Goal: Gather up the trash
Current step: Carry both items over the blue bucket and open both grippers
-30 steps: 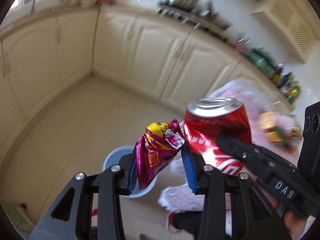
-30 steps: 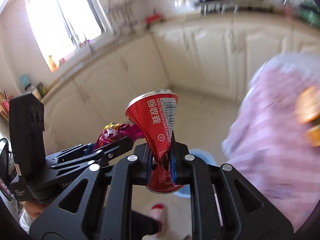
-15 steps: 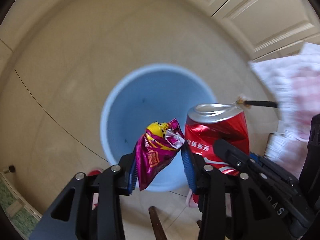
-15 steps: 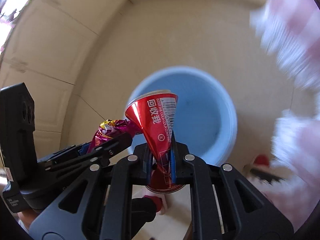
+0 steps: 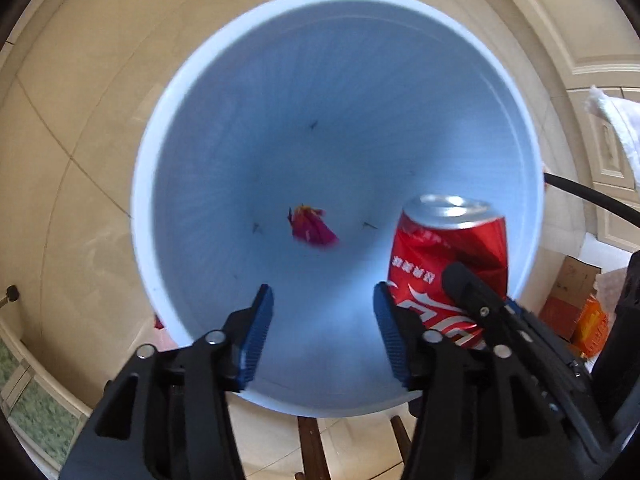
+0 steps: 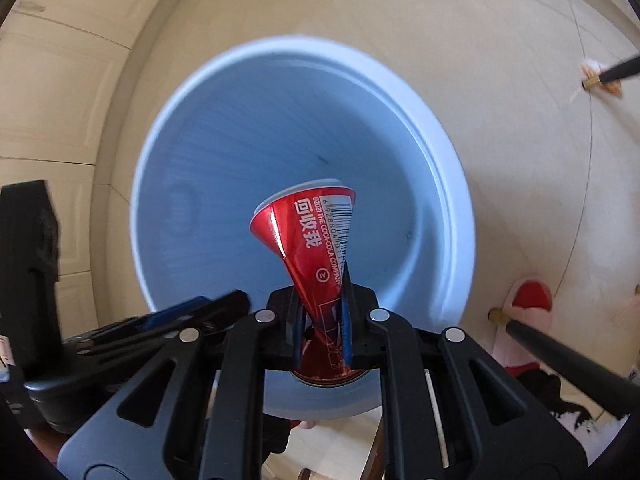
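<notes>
Now above the pale blue bin (image 5: 144, 216), left gripper (image 5: 322, 330) just opened and empty, magenta snack wrapper (image 5: 314, 229) down inside the bin, right gripper (image 6: 322, 322) clamped on crushed red cola can (image 6: 316, 236) over the bin.

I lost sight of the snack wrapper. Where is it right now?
In the left wrist view, the magenta wrapper is down inside the blue bin, left of the red can.

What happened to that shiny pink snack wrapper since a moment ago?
The left gripper has just been opening and let go of the crinkled pink snack wrapper, now down inside the round blue plastic bin. Both grippers dropped close over the bin. The right gripper still clamps the crushed red can.
</notes>
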`<state>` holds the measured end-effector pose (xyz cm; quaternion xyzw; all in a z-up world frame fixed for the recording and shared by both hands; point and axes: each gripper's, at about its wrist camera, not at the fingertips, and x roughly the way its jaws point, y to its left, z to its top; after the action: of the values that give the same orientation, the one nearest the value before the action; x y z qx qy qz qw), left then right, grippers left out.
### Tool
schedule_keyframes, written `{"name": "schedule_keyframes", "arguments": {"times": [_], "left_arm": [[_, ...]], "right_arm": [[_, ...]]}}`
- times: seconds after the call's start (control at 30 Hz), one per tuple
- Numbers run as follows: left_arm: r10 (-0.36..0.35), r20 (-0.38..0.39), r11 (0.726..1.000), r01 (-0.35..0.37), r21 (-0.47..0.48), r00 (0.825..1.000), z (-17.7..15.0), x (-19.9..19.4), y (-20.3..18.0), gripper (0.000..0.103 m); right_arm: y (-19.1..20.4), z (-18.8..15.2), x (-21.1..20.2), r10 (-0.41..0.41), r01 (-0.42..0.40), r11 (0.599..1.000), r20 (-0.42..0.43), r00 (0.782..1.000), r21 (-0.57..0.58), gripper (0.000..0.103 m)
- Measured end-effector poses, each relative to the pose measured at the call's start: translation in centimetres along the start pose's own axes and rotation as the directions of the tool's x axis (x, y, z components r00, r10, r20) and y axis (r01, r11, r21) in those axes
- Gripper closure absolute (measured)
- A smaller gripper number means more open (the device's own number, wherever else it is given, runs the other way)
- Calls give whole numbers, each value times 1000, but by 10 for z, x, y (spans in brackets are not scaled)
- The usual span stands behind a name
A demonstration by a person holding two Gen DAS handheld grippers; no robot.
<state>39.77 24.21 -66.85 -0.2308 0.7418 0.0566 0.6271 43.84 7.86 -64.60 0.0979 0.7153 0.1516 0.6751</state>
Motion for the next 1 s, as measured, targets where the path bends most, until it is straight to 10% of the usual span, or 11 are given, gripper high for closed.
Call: {"name": "schedule_keyframes", "arguments": {"times": [0.43, 1.0], "left_arm": [[200, 108, 979, -204, 20, 974, -2, -58, -7, 40], [170, 117, 984, -176, 41, 978, -7, -68, -13, 40]], "right_arm": [[7, -8, 17, -59, 57, 997, -28, 998, -55, 88], [20, 0, 6, -157, 167, 979, 89, 984, -116, 80]]}}
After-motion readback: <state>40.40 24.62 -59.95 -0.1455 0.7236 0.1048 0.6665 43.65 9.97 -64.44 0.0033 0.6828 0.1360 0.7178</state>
